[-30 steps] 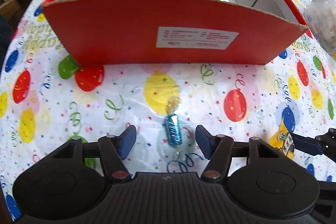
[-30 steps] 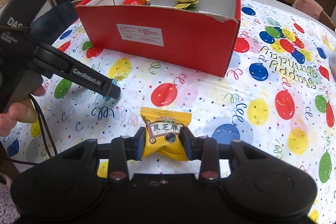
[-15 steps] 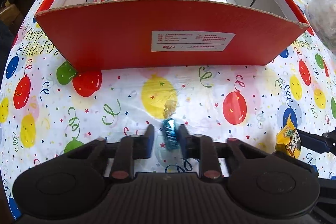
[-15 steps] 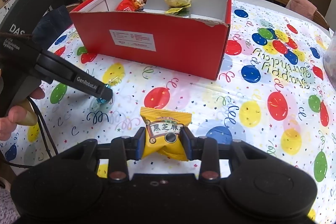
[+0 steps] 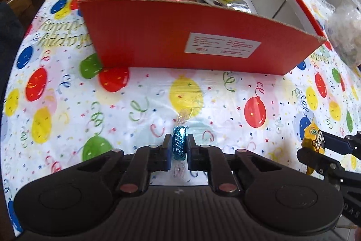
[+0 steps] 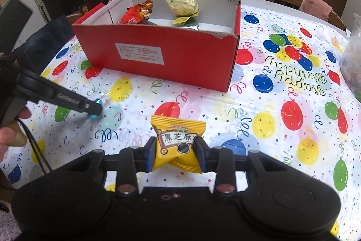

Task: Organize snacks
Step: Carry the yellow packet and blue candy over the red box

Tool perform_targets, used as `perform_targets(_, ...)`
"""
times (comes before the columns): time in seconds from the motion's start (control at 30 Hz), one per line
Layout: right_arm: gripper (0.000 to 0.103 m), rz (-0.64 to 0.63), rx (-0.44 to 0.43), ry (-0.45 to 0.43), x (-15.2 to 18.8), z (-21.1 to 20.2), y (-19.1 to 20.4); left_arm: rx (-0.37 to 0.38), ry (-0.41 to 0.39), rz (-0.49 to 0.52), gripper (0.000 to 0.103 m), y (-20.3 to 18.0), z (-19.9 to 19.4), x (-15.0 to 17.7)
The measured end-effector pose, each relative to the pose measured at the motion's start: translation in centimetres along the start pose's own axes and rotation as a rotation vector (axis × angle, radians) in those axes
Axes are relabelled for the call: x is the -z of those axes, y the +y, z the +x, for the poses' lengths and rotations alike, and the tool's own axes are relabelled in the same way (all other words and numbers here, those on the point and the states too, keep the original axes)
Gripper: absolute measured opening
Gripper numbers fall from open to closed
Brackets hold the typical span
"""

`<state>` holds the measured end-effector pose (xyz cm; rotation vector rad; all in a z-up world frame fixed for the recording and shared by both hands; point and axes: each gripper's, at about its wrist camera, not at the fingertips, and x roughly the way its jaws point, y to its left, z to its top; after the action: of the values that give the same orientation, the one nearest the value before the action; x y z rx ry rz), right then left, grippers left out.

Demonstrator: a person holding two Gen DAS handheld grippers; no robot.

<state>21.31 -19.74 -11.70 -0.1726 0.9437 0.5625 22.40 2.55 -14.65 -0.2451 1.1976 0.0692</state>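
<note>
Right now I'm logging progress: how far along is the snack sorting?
Done: several packets already lie in the red box. In hand: the left hand-held gripper pinches a blue candy; the right hand-held gripper grips a yellow snack packet. Left: dropping both into the box.

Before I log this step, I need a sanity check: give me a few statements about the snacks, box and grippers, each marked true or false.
1. The left gripper is shut on the blue candy. True.
2. The right gripper is empty. False: it clamps the yellow snack packet.
3. The red box already holds snacks. True.
4. The box's lid is closed. False: it is open-topped.
5. The tablecloth is plain white. False: it shows coloured balloons.
</note>
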Motion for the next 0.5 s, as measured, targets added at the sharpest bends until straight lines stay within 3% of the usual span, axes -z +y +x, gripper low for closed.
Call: perform_targets(0.5,0.034,0.037,-0.017,-0.119,-2.7,-4.4,1.5,0.014,-0.135,-0.027,0.013,1.0,-7.6,-0.5)
